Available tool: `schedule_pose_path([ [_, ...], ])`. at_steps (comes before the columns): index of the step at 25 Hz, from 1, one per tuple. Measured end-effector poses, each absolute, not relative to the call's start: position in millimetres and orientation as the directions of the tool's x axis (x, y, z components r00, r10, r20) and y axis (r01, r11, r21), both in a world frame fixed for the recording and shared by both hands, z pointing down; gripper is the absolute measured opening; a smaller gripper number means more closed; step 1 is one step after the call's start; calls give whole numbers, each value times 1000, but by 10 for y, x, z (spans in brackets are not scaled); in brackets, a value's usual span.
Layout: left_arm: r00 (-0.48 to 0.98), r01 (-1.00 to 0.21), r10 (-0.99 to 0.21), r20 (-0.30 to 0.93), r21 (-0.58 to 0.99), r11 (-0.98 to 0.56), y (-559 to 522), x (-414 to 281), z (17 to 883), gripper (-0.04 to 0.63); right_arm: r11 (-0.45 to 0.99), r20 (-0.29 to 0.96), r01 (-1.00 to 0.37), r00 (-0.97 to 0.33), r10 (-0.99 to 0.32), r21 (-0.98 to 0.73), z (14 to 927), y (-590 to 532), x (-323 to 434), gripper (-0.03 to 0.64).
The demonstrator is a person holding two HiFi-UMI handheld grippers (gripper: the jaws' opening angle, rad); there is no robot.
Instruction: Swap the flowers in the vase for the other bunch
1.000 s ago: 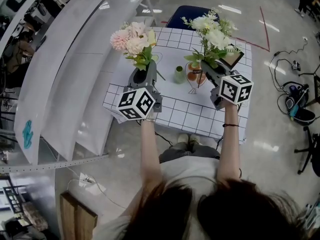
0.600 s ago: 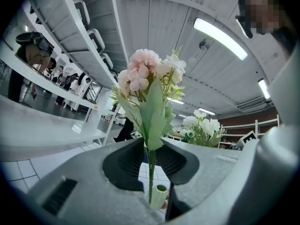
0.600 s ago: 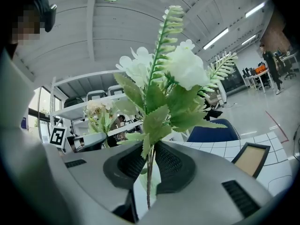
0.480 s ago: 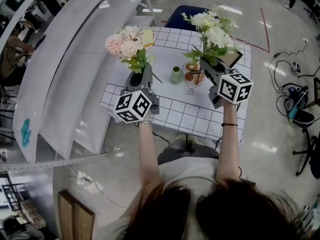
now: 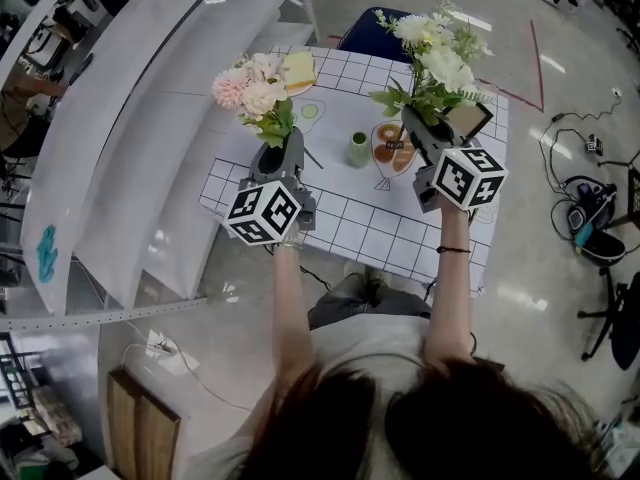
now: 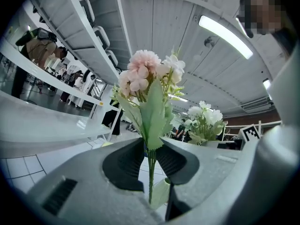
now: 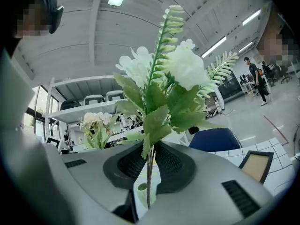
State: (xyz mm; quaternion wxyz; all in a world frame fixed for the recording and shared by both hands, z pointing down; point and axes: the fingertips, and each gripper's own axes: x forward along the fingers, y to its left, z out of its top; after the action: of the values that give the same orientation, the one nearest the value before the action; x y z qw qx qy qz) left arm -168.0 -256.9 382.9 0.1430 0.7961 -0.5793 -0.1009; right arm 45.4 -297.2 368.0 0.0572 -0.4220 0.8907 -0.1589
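A small green vase stands mid-table with no flowers in it. My left gripper is shut on the stems of a pink and cream bunch, held upright above the table's left part. In the left gripper view the pink bunch rises from between the pads, its stem pinched. My right gripper is shut on the stems of a white bunch, upright over the table's right part. The right gripper view shows the white bunch and its pinched stem.
The table has a white gridded cloth. A plate with brown food lies right of the vase, a yellow sponge at the back left, a dark framed tablet at the back right. A blue chair stands behind. White shelving flanks the left.
Both bunches stay gripped. The pink bunch has shifted slightly left and down; the white bunch has risen a little toward the far right.
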Motion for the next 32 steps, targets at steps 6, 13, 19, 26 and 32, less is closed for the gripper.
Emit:
schedule_pose_path([
  [6, 319, -888, -947, 30, 357, -288, -2669, -1744, 3931, 79, 577, 1, -747, -611, -791, -330, 3613, -3068, 365, 54],
  [13, 331, -883, -942, 48, 368, -292, -2748, -1790, 4021, 78, 587, -45, -748, -605, -795, -309, 3512, -3132, 207, 54],
  [19, 346, -877, -937, 54, 373, -302, -2772, -1828, 4069, 80, 600, -39, -736, -622, -782, -313, 3551, -3186, 56, 54],
  [26, 347, -873, -936, 63, 386, -298, -2796, -1870, 4116, 78, 620, -37, -725, -641, -767, -299, 3574, -3224, -106, 54],
  [32, 343, -872, -937, 68, 394, -291, -2793, -1901, 4153, 80, 634, -21, -721, -656, -755, -281, 3654, -3220, -220, 54],
])
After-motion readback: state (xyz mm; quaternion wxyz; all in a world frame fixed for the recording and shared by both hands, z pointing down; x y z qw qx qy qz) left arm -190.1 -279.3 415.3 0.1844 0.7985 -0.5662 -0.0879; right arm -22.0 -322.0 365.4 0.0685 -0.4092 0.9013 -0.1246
